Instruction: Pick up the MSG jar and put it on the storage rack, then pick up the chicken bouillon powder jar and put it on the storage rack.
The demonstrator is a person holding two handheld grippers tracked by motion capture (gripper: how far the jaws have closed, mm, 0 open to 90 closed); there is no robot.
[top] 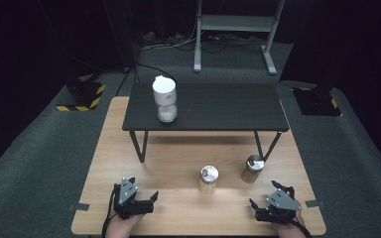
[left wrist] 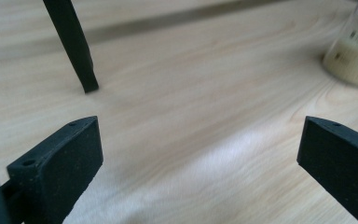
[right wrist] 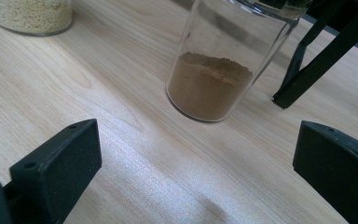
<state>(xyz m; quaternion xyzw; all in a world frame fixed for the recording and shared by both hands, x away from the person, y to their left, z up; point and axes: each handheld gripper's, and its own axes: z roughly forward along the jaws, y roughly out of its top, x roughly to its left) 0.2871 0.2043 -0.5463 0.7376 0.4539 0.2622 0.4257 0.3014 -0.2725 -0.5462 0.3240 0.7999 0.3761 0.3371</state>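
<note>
Two glass jars with metal lids stand on the wooden table (top: 168, 158). One (top: 208, 179) holds pale grains and sits near the middle; in the right gripper view the pale jar (right wrist: 30, 16) is at top left. The other jar (top: 251, 168) holds brown powder (right wrist: 208, 86) and stands right of it. A white-capped jar (top: 165, 99) rests on the small black table (top: 213, 106) behind. My left gripper (top: 135, 192) lies open at the front left, jaws wide over bare wood (left wrist: 200, 154). My right gripper (top: 265, 194) is open at the front right, facing the brown-powder jar.
Black legs of the small table (top: 139, 145) (top: 259, 145) stand on the wood; one leg (left wrist: 72, 46) is ahead of the left gripper, another (right wrist: 307, 70) right of the brown jar. A grey metal stand (top: 233, 29) sits on the carpet beyond.
</note>
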